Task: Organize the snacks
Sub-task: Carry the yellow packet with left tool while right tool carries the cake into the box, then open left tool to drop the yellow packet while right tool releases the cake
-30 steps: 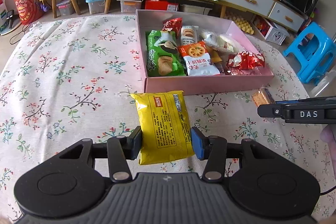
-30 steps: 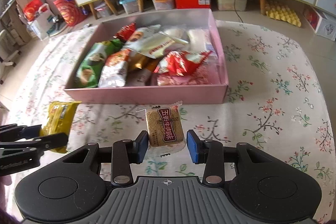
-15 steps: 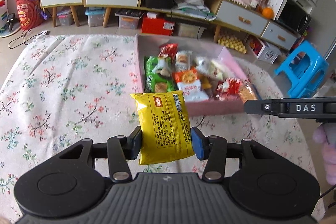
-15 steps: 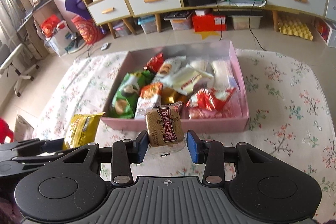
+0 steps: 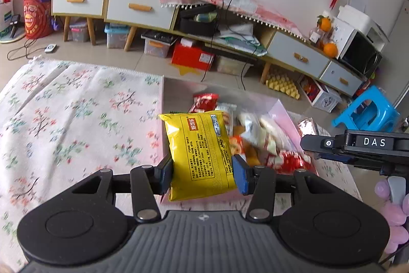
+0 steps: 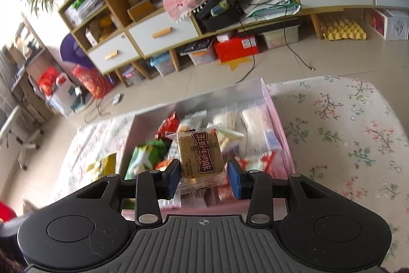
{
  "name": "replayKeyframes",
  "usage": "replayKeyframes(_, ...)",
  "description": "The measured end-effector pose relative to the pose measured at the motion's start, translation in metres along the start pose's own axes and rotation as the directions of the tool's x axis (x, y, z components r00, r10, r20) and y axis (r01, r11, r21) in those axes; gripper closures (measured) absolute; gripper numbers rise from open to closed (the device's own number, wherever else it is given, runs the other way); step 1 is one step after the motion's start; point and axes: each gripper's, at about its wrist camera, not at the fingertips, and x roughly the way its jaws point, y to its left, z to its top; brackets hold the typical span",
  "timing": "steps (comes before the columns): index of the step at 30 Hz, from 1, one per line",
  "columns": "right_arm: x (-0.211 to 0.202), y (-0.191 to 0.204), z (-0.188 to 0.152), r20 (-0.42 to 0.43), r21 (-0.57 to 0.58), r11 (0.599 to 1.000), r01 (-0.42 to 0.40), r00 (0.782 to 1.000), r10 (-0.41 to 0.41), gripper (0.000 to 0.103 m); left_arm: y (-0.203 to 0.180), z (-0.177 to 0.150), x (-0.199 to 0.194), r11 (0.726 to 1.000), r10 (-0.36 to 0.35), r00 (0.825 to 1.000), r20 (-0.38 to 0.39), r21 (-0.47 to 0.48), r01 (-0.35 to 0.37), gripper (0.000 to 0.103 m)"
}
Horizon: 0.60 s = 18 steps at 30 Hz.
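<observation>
Left gripper (image 5: 202, 174) clamps a yellow snack packet (image 5: 200, 154) upright above the near end of a pink box (image 5: 287, 117) of snacks; right gripper (image 5: 358, 147) just right of the box

A second ago the left gripper (image 5: 202, 174) held the yellow snack packet (image 5: 200, 155) low over the flowered surface (image 5: 76, 119), short of the pink box (image 5: 288, 117); now it is raised and carried forward, so the packet hangs in front of the box's contents, with the near wall beneath it. The right gripper (image 6: 202, 178) has risen and advanced likewise: its brown biscuit packet (image 6: 200, 155), earlier just short of the box's front wall, now sits over the snacks inside. Both views have tilted up, so cabinets and wall fill the upper frame. In the left view the right gripper (image 5: 358, 147) has climbed higher at right
</observation>
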Motion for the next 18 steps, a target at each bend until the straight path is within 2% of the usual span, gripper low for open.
replayKeyframes(8,0.022,-0.019,0.007,0.05,0.063,0.998,-0.012,0.999,0.009,0.065,-0.006,-0.001,0.019,0.999,-0.035,0.998,0.061,-0.033,0.037,0.058)
replayKeyframes(18,0.028,-0.035,0.004,0.03,0.097,0.995,0.012,0.999,-0.015,0.063,-0.019,-0.01,0.029,0.998,-0.057,0.997,0.045,0.026,0.056,0.058)
